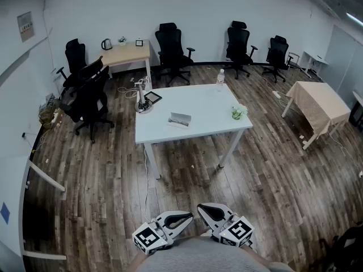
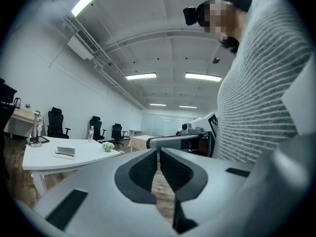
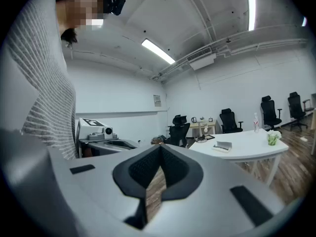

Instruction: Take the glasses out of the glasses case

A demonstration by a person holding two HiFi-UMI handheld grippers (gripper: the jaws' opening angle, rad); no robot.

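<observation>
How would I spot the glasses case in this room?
Find the white table in the middle of the room. The glasses case lies near its front edge, a low pale oblong. Its neighbours differ: an upright bottle at the far edge, a green plant at the right.

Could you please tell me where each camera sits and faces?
Head view: on the head, looking steeply down at the white table and glasses case; left gripper, right gripper, sweater at bottom.
Left gripper view: on that gripper, along its shut jaws; sweater, right gripper at right.
Right gripper view: likewise; sweater, left gripper at left.
All three share the white table and glasses case.
</observation>
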